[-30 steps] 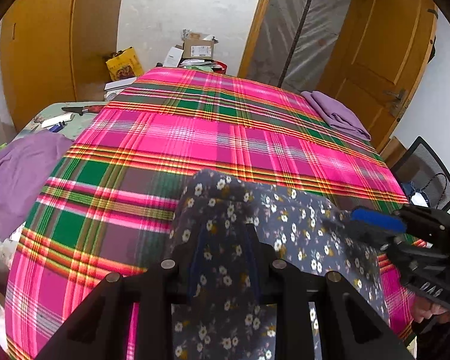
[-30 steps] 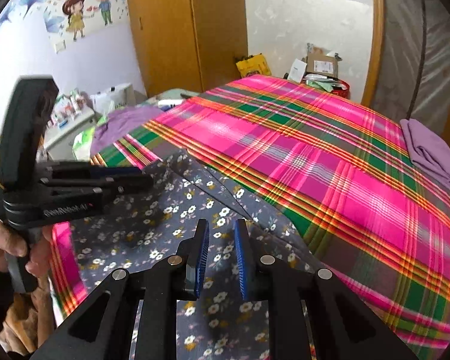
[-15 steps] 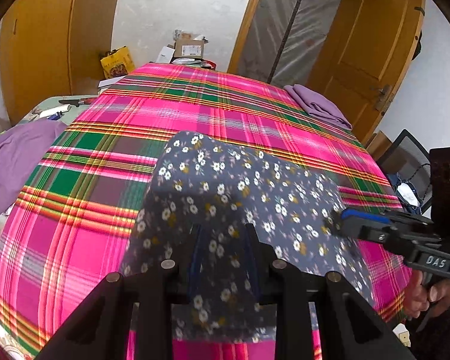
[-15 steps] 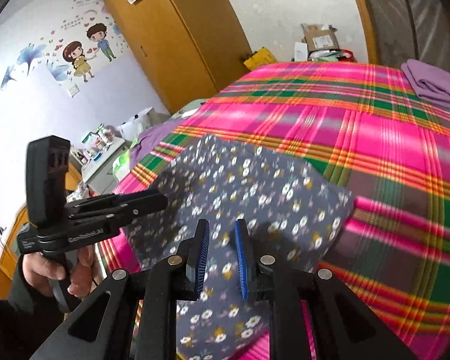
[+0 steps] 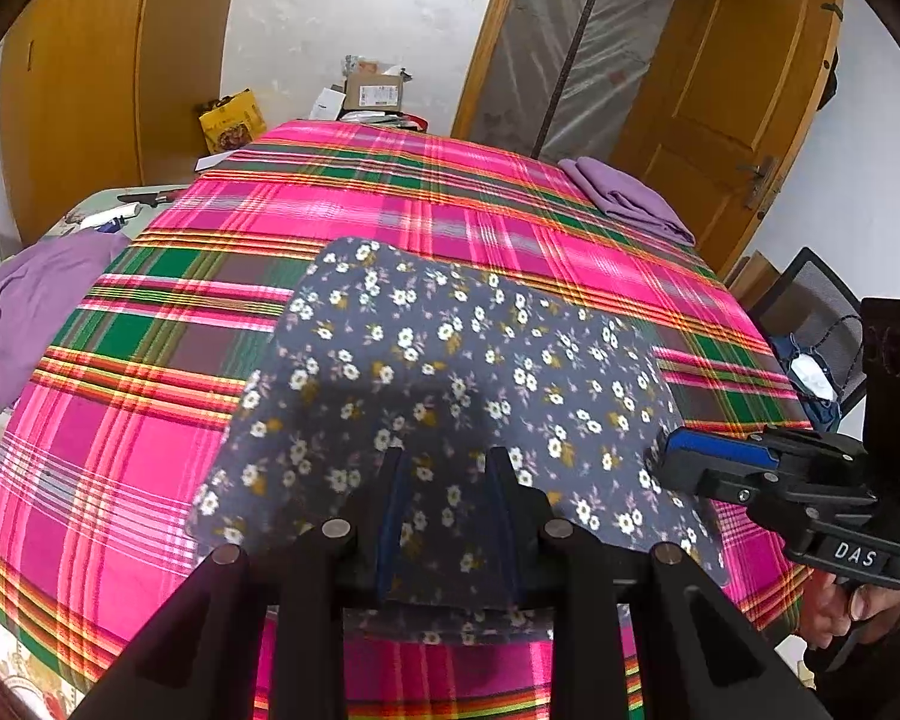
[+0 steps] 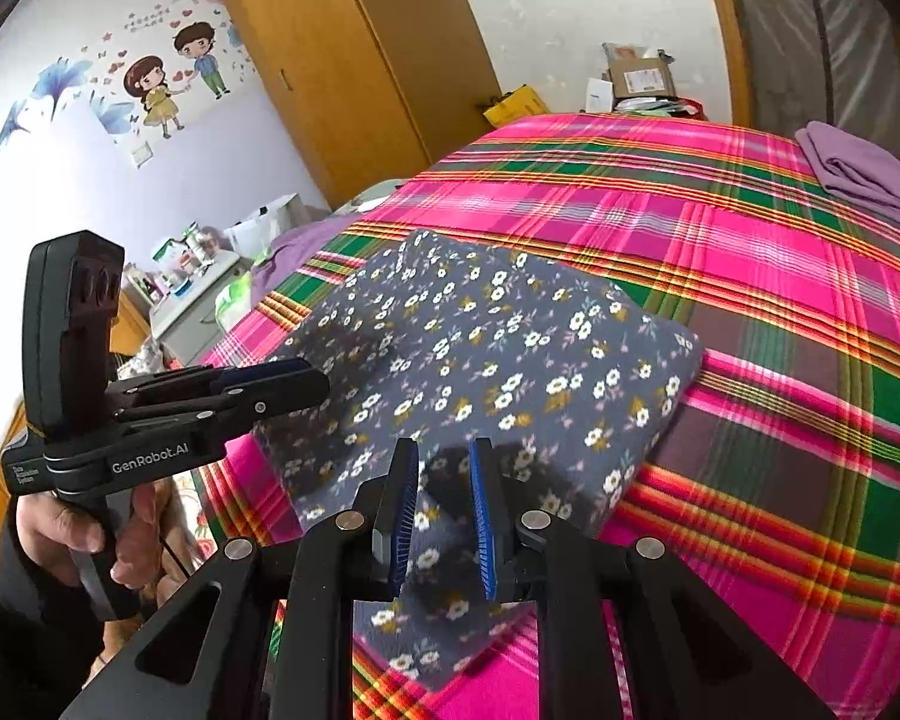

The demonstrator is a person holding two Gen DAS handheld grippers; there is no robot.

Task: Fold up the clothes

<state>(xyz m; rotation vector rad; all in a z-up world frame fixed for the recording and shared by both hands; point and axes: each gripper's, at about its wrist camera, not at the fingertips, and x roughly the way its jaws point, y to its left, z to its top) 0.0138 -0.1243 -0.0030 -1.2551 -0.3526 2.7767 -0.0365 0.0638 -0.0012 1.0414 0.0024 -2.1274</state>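
Note:
A grey floral garment (image 5: 450, 360) (image 6: 498, 348) lies folded on the pink plaid bed cover (image 5: 450, 210) (image 6: 750, 240), near its front edge. My left gripper (image 5: 445, 462) is shut on the garment's near edge, with a thick fold of cloth bunched between its pads. In the right wrist view the left gripper (image 6: 318, 384) shows from the side at the garment's left corner, held by a hand. My right gripper (image 6: 444, 450) is shut on a raised fold at the garment's near right part. In the left wrist view the right gripper (image 5: 660, 462) sits at the garment's right edge.
A folded purple cloth (image 5: 630, 198) (image 6: 858, 174) lies at the bed's far right. Another purple cloth (image 5: 36, 294) hangs off the left side by a cluttered side table (image 6: 198, 276). A wardrobe (image 6: 360, 60), boxes (image 5: 372, 90), a door (image 5: 738, 90) and a chair (image 5: 810, 312) surround the bed.
Both grippers have drawn the floral garment back toward the bed's near edge. It was lifted and draped close to the cameras; now it lies flatter as a folded shape.

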